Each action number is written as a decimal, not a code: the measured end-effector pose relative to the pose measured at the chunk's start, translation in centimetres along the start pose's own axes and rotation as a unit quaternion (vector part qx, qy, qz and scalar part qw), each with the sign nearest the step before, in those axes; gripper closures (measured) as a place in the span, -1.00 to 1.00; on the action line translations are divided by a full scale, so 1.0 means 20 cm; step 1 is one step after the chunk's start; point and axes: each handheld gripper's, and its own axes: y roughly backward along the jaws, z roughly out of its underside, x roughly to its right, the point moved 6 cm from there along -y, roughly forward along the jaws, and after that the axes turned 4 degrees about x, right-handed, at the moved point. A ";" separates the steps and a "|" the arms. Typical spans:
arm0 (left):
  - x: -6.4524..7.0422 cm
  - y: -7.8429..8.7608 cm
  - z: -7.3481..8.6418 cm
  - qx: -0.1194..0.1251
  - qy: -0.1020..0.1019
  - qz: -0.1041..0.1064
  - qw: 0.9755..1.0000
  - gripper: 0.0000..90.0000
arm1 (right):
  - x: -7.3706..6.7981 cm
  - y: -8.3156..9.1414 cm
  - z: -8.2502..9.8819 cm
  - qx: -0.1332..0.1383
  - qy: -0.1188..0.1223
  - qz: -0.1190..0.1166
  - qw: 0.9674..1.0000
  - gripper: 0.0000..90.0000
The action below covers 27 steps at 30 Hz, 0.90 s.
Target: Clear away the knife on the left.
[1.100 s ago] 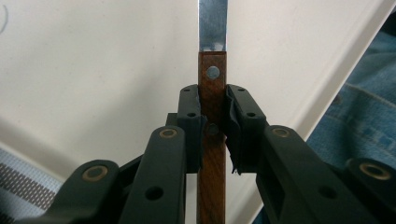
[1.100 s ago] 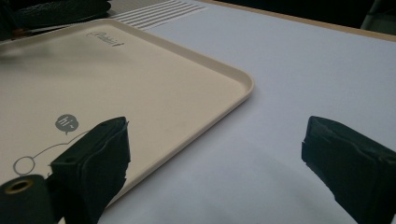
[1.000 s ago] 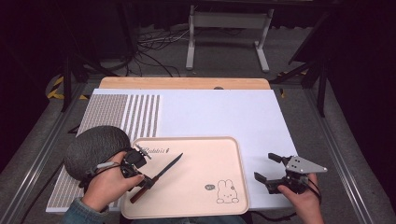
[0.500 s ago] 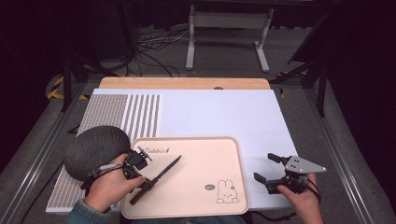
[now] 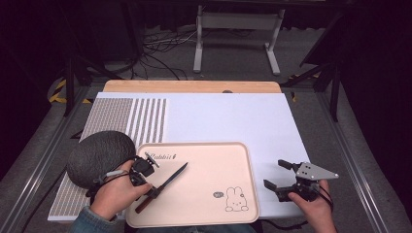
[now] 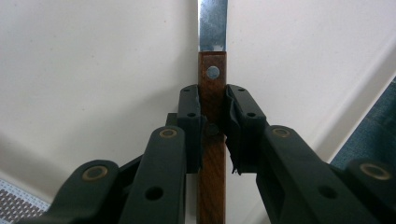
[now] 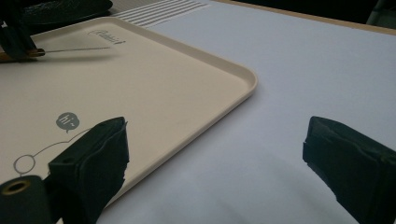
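From above, the left gripper (image 5: 145,182) has the knife (image 5: 165,183) over the near left part of the beige tray (image 5: 204,155), blade aimed far and right. The left gripper view settles the grip: both pads clamp the wooden handle (image 6: 212,121) just behind the steel blade (image 6: 213,23). The right gripper (image 5: 281,175) rests on the white sheet (image 5: 233,116) right of the tray, and its own view shows the jaws wide apart with nothing between them.
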 end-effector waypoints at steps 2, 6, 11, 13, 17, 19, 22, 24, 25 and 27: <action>0.00 0.00 0.00 -0.001 -0.002 -0.001 1.000 0.72 | 0.00 0.00 0.00 0.000 0.000 0.000 1.000 -0.83; 0.00 -0.01 0.00 -0.004 -0.009 -0.005 1.000 0.72 | 0.00 0.00 0.00 0.000 0.000 0.000 1.000 -0.83; 0.00 -0.01 0.00 -0.001 -0.008 -0.004 1.000 0.72 | 0.00 0.00 0.00 0.000 0.001 0.000 1.000 -0.83; 0.00 0.00 0.00 0.003 -0.011 -0.006 1.000 0.70 | 0.00 0.00 0.00 0.002 0.000 -0.001 1.000 -0.83; 0.01 0.03 -0.02 0.024 -0.016 -0.007 1.000 0.29 | 0.00 0.00 0.00 0.002 0.000 -0.002 1.000 -0.83; 0.02 0.04 -0.02 0.035 -0.027 -0.016 0.999 0.11 | 0.00 0.00 0.00 0.002 -0.001 -0.002 1.000 -0.84; 0.02 0.05 -0.04 0.059 -0.054 -0.026 0.996 -0.20 | 0.00 0.00 0.00 0.002 0.000 -0.002 1.000 -0.84; 0.03 0.06 -0.06 0.076 -0.066 -0.033 0.994 -0.32 | 0.00 0.00 0.00 0.003 0.000 -0.002 1.000 -0.84; 0.03 0.06 -0.06 0.082 -0.075 -0.033 0.993 -0.34 | 0.00 0.00 0.00 0.004 0.000 -0.001 1.000 -0.84; 0.04 0.07 -0.08 0.103 -0.103 -0.036 0.989 -0.44 | 0.00 0.00 0.00 0.004 0.000 -0.001 1.000 -0.84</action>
